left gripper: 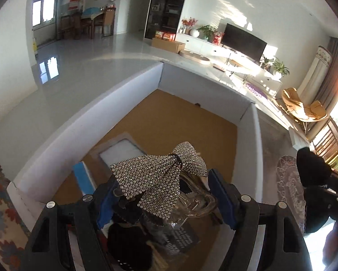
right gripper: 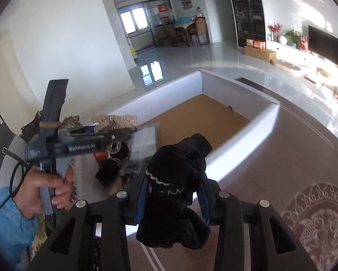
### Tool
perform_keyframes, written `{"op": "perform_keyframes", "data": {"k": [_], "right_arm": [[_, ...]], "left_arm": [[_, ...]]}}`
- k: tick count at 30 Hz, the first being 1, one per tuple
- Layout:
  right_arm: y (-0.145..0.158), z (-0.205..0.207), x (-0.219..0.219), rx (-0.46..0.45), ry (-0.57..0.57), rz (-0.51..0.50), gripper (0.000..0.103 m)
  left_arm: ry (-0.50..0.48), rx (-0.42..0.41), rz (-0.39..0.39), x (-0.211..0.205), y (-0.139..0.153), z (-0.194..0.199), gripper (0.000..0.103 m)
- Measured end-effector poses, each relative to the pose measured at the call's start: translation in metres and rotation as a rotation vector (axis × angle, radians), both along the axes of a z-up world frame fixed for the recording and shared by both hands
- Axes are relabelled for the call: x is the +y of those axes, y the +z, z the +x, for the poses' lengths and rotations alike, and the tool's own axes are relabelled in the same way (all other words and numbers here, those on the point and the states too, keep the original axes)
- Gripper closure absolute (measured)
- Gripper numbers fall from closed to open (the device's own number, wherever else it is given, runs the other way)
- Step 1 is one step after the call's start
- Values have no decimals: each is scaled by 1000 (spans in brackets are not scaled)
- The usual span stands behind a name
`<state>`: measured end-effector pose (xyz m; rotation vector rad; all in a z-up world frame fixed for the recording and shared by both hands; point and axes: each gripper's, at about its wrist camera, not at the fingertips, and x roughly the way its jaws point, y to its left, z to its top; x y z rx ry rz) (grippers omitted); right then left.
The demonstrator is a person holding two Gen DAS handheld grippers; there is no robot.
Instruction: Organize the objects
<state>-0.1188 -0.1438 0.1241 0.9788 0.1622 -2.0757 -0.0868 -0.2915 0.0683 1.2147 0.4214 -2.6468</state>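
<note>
A rhinestone bow hair clip [left gripper: 146,176] on a clear claw [left gripper: 196,203] sits between the blue pads of my left gripper [left gripper: 163,180], which is shut on it above the near end of a white-walled box [left gripper: 132,103] with a brown floor. From the right wrist view, the left gripper [right gripper: 114,133] and the bow [right gripper: 114,119] show from the side, with a hand [right gripper: 47,189] on the handle. My right gripper [right gripper: 173,180] is shut on a black knit piece with white stitching [right gripper: 175,158], held over the box's near right wall [right gripper: 236,140].
Inside the box lie a flat clear-fronted pack [left gripper: 121,151], a blue strip [left gripper: 83,178], dark fuzzy items [left gripper: 128,244] and a printed tag [left gripper: 184,234]. A floral cloth [left gripper: 1,203] lies left of the box. A patterned carpet [right gripper: 315,214] lies to its right.
</note>
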Motion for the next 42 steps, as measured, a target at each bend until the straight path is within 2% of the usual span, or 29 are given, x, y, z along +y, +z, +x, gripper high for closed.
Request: {"op": "perform_keyframes", "data": {"k": [3, 6, 8, 10, 12, 13, 14, 16, 22, 28, 32, 34, 37, 42], "right_arm": [[-21, -23, -60, -59, 26, 68, 64], [-57, -34, -94, -158, 63, 152, 56], [-73, -35, -104, -196, 85, 196, 38], [-75, -33, -106, -181, 86, 216, 28], [-67, -29, -100, -145, 71, 213, 22], [-59, -30, -95, -128, 59, 209, 15], [-52, -30, -91, -104, 43, 209, 10], [-39, -37, -86, -61, 15, 222, 7], [-5, -35, -72, 28, -8, 262, 7], [0, -28, -69, 52, -5, 274, 7], [-4, -26, -73, 57, -4, 290, 7], [-6, -27, -75, 53, -7, 294, 7], [-7, -27, -78, 49, -2, 292, 7], [-9, -27, -80, 52, -4, 295, 7]], "left_arm": [[30, -100, -9, -15, -24, -5, 28], [41, -147, -24, -18, -40, -1, 27], [38, -150, -34, -18, -43, 3, 22], [42, -142, -60, -17, -40, 8, 13], [57, -128, -101, -15, -34, 16, 7], [64, -121, -118, -13, -29, 19, 2], [67, -119, -129, -11, -24, 22, 1], [61, -98, -136, -5, -11, 27, 1], [125, -62, -92, 0, 19, 45, 1], [292, -3, -223, 2, 40, 67, 1], [367, 17, -213, -5, 40, 78, 1], [427, -5, -212, -10, 36, 81, 1], [431, -11, -176, -16, 30, 82, 1], [407, -18, -201, -11, 27, 80, 1]]}}
